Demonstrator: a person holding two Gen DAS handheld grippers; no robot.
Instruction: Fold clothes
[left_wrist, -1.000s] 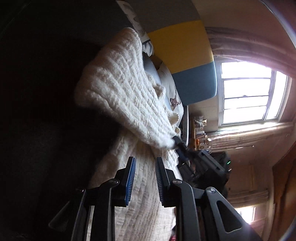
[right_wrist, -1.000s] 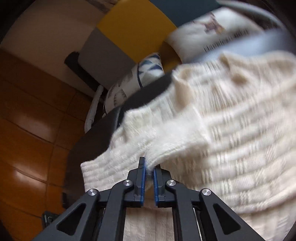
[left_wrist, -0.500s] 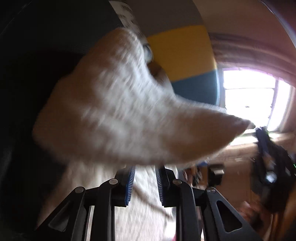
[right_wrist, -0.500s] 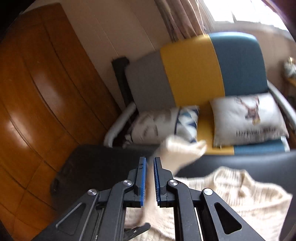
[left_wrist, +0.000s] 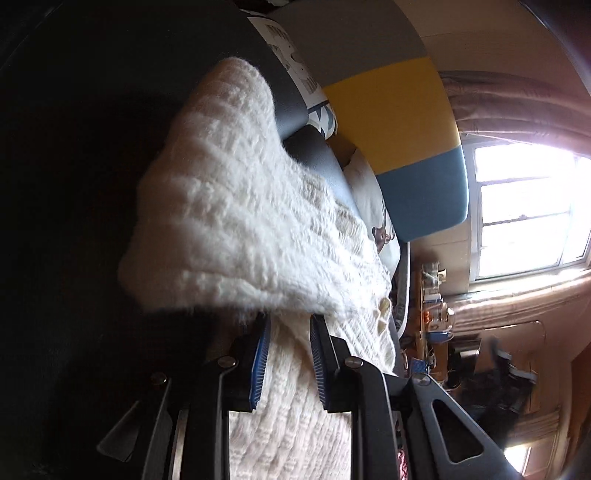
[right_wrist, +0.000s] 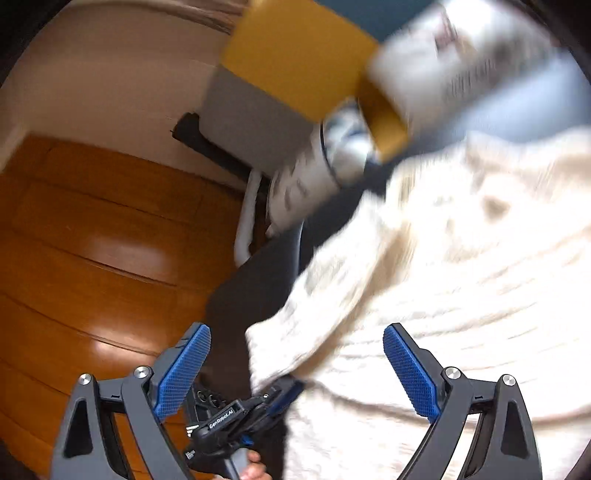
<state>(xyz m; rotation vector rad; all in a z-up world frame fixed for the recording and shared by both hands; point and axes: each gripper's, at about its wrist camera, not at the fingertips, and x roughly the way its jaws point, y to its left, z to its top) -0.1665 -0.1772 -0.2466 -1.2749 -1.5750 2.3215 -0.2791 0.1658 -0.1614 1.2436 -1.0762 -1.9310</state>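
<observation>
blue pads on the left claw (left_wrist: 288, 332) sit close together with a fold of the white knit sweater (left_wrist: 236, 221) between them, so this claw is pinching the sweater. a thick fuzzy flap of the sweater hangs over the tips of the left claw. more of the sweater lies under the claw and runs down out of view. the sweater rests on a dark surface (left_wrist: 92, 147).

the right claw (right_wrist: 295, 362) is wide open, with its two blue pads (right_wrist: 410, 365) far apart and nothing between them. below it, in the right wrist view, the left claw shows again, and a bit of a hand (right_wrist: 255, 467) holds its handle. the sweater fills the right side of that view, but it is blurry.

past the surface stands a sofa (left_wrist: 399, 122) with a grey, yellow and blue back. two cushions (left_wrist: 373, 206) lean on it. a bright window (left_wrist: 528, 206) glows beside a curtain (left_wrist: 517, 107). brown wooden panels (right_wrist: 92, 240) show on the left of the right wrist view.
</observation>
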